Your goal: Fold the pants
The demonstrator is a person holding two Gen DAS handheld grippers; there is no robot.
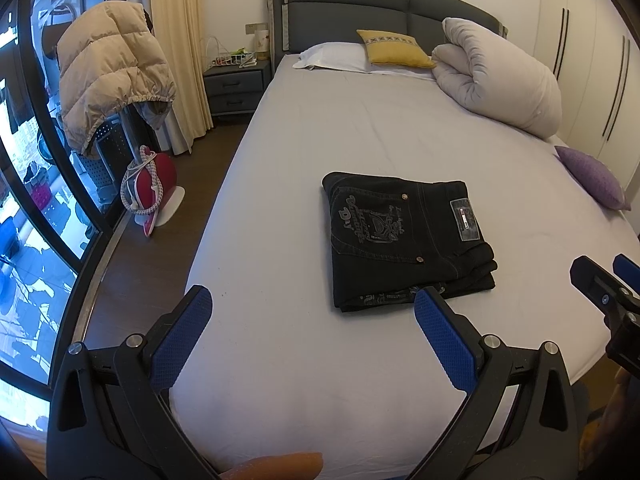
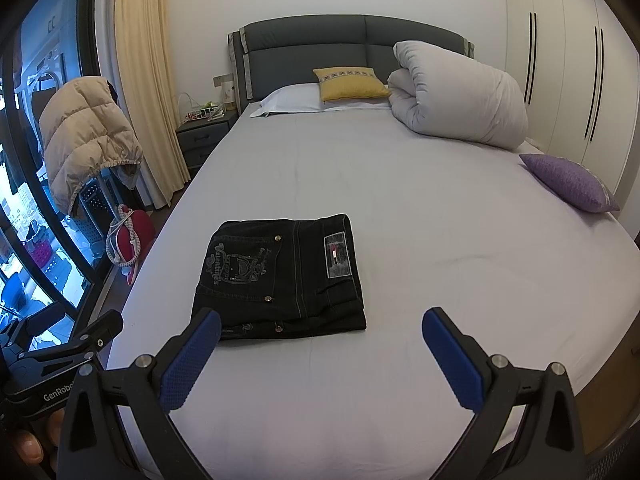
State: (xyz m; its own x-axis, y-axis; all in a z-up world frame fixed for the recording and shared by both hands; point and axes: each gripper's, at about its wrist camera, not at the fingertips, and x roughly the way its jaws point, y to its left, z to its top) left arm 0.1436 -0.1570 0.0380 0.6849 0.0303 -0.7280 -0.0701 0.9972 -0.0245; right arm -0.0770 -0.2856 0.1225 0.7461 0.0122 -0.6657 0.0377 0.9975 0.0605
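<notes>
The pants (image 1: 408,240) lie as a compact, squared-off black bundle on the bed (image 1: 360,140), in the centre of the left wrist view and left of centre, in the lower half, of the right wrist view (image 2: 280,276). The back pocket with its pale embroidery and the waistband patch face up. Stacked layers show along the near edge, the one toward the bottom of both frames, and the bundle runs slightly longer from near to far than from side to side. Judging from this, the folding looks finished or nearly so.

The left gripper (image 1: 312,320) hangs at the bottom of its frame with its jaws spread wide and nothing between them; its right fingertip overlaps the bundle's near edge in the picture, though contact cannot be told. The right gripper (image 2: 322,332) is likewise spread and empty, with the bundle ahead and to the left of its gap, its left fingertip overlapping the near left corner. The bundle sits about equally near both grippers, closest to the left one's right finger and the right one's left finger. Any last touch would be a straight reach forward to that near edge.
</notes>
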